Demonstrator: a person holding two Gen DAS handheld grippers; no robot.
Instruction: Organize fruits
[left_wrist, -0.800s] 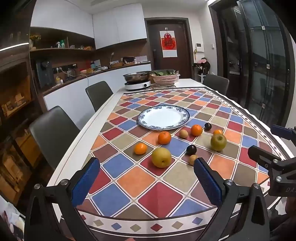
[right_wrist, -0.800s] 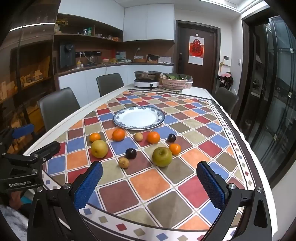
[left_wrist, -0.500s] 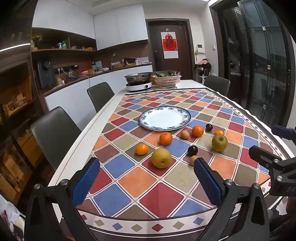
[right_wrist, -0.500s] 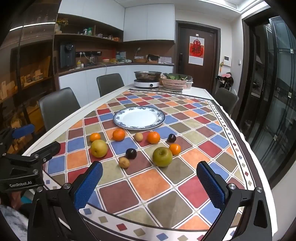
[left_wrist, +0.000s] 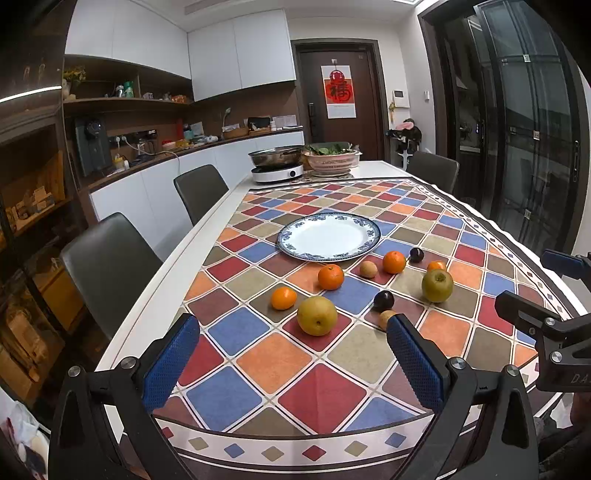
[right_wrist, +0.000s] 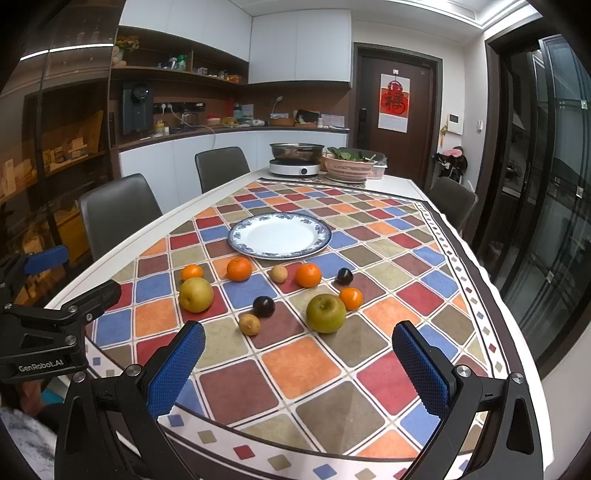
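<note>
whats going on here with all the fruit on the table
A person holds a gripper in each hand over a table with a checkered cloth. Both the left gripper and the right gripper have their jaws wide open and hold nothing. Loose fruit lies on the cloth: a yellow pear, a green apple, several oranges, dark plums and small brown fruits. The blue-rimmed plate behind them has nothing on it, so no fruit has been sorted yet.

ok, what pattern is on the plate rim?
The plate is plain white in the middle, with a blue floral band around the rim. The right wrist view shows it best.
</note>
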